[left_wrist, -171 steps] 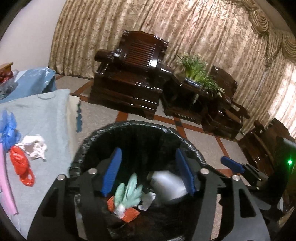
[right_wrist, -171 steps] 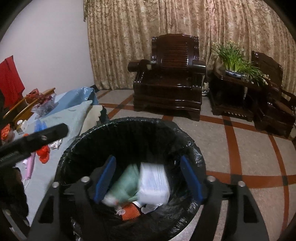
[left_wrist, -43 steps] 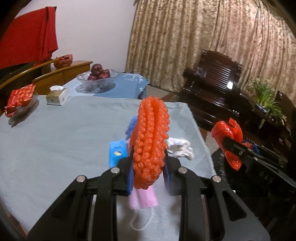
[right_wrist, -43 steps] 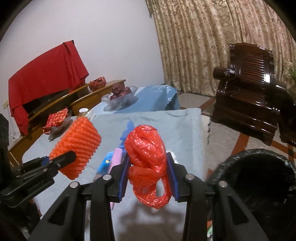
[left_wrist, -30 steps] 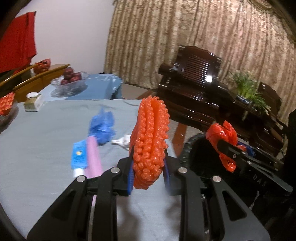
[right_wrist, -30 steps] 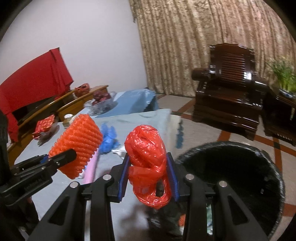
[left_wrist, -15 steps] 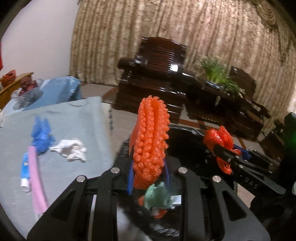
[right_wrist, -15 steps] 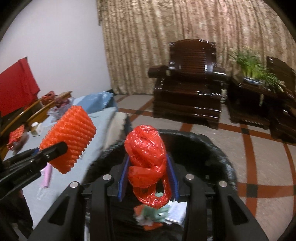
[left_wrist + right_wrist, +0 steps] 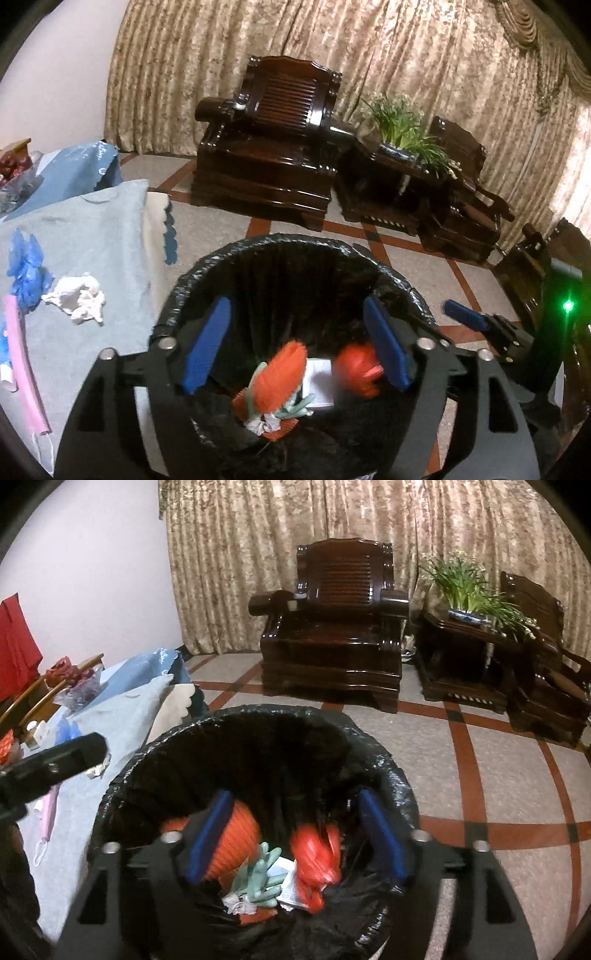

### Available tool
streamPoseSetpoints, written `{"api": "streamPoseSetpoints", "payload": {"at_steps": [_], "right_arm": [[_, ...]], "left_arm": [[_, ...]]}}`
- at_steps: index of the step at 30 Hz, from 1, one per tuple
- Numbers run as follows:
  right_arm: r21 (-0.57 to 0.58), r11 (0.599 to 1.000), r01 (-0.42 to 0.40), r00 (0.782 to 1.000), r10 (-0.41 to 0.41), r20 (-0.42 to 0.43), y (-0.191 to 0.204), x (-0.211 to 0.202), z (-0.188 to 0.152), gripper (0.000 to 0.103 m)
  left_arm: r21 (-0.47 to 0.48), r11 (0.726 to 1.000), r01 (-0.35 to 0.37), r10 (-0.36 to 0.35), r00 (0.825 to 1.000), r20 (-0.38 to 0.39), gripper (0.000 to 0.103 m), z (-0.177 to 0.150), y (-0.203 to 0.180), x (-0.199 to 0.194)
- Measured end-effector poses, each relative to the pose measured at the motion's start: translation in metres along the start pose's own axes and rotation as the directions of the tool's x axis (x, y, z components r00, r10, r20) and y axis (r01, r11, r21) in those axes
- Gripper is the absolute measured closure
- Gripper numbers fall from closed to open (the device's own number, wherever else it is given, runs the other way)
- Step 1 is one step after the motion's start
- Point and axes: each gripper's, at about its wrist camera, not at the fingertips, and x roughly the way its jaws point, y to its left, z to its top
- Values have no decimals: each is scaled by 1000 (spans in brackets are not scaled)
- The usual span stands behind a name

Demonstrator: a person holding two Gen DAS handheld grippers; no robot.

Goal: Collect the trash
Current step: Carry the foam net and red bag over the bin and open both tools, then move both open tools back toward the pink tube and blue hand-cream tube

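Observation:
Both grippers hang over the black-lined trash bin (image 9: 280, 240) (image 9: 258, 710). My left gripper (image 9: 295, 345) has its jaws opening, with nothing pressed between the blue pads. The orange foam net (image 9: 282, 380) (image 9: 236, 834) lies loose in the bin below it. My right gripper (image 9: 295, 832) is opening too, and the red plastic bag (image 9: 316, 853) (image 9: 356, 369) has dropped between its pads onto the trash, beside a green glove (image 9: 258, 878). On the grey tablecloth (image 9: 92, 229) lie a crumpled white tissue (image 9: 77, 299), a blue crumpled wrapper (image 9: 26, 269) and a pink mask (image 9: 22, 369).
A dark wooden armchair (image 9: 269, 147) and a side table with a potted plant (image 9: 402, 125) stand beyond the bin on the tiled floor (image 9: 498, 775). A fruit bowl (image 9: 77, 686) sits at the table's far end. The bin stands against the table's edge.
Both pairs of jaws have spread apart. The orange net and the red bag have left the pads and fallen into the bin. Both grippers moved further over the bin and tipped down.

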Motion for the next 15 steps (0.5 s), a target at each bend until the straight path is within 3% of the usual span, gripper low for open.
{"api": "streamPoseSetpoints", "payload": {"at_steps": [3,9,15], "right_arm": [[5,1000,-5,1000,5,6,2,-3,1,6],[-9,998,-55,998,56,18,22,-7,8,6],[-49,986,-159,986,161,50,73,-14,16,6]], "left_arm": [[-20,1000,-19,19,1000,11,17,2,11,-9],[-56,992,-112,115,992,57,13,1,46,-46],[-112,962,-249,259,962,90,12,-7,94,-93]]}}
